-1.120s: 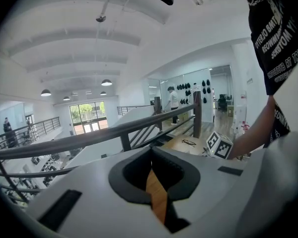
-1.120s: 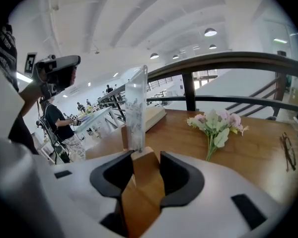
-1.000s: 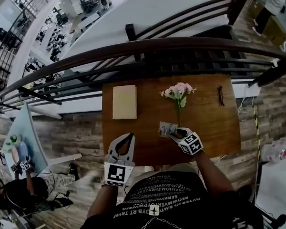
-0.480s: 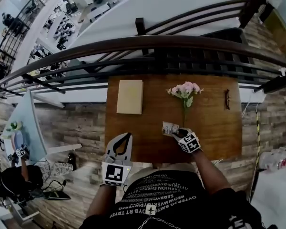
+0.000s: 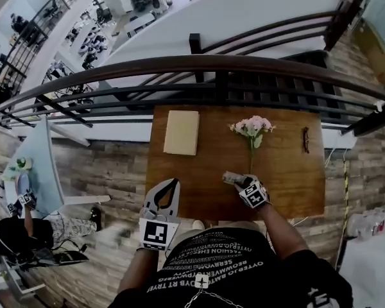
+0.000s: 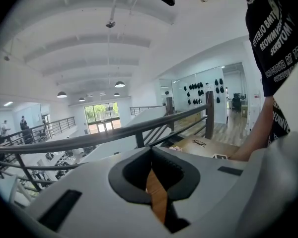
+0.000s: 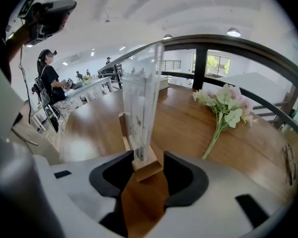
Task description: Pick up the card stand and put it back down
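**Tongs.** The right gripper [image 7: 146, 168] stood part open. Its jaws had just been opening, and the wooden base of the card stand [image 7: 141, 103] sat between them. The pads lay close on either side of the base without clamping it, so the stand was released. The stand stood upright on the table [image 5: 282, 178], near the front edge, just beside the stem of the flowers [image 5: 251, 127]. The left gripper [image 6: 154, 182] was slightly open and held nothing; only a strip of table wood showed in its gap. It hung at the table's front-left edge.

**Limited visibility.** In the head view the stand [image 5: 231, 177] was small and partly covered by the right gripper [image 5: 240, 181]. The print on its clear panel could not be read. The spectacles [image 7: 288, 162] lay at the blurred rim of the right gripper view (clearer in the head view, at the table's far right).

**Surface and room.** The table was brown wood and also carried a tan book [image 5: 181, 132]. It stood against a dark railing [image 5: 179, 66] on a plank floor [image 5: 102, 165], overlooking a lower hall.
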{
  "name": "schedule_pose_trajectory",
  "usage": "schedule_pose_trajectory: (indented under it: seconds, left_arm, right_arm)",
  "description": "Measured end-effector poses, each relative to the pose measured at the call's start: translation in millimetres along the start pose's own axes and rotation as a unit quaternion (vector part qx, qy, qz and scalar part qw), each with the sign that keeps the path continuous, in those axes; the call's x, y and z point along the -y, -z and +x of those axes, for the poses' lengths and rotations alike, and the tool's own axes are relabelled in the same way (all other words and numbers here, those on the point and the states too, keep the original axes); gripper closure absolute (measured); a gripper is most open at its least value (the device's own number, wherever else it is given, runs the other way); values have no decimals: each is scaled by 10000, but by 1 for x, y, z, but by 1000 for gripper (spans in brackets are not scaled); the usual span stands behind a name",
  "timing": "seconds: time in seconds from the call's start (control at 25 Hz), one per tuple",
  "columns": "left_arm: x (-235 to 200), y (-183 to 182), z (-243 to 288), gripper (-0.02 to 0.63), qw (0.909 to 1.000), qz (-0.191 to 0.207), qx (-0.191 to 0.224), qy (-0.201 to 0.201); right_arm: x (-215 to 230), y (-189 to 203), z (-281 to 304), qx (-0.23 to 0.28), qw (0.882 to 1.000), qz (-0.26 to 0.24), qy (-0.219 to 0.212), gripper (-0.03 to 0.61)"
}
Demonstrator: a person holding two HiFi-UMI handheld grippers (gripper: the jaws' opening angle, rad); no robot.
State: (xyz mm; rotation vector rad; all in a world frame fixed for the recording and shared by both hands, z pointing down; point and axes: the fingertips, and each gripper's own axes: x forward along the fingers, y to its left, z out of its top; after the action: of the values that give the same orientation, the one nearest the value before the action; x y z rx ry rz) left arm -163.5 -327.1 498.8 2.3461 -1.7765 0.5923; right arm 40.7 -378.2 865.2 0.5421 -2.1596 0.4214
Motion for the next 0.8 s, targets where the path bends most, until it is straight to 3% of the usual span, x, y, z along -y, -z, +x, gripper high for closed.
schedule_pose_trajectory:
  seconds: [0.16,0.36,0.4,0.6,0.8]
  left_arm:
    - [-3,-3,-13,588,9999,100,129,25]
    - [3,-13,-26,588,9992,181,315,181]
    - [4,-15,-29,588,9989,185,356,231]
    - [12,-19,-45,588,9967,170,598,525]
    - [28,-16,-63,588,9936,197,746,828]
  right_arm:
    - [0,4,-8,49,9999,28,131,337]
    - [10,-4,-60,520,9952,350,754,332]
    - [9,-11,-76,709,9925,407,908,346]
    - [-14,-66,-166,1794,9715,427,1493,557]
    - [-46,-115,-240,2362,9515,209,1959,565]
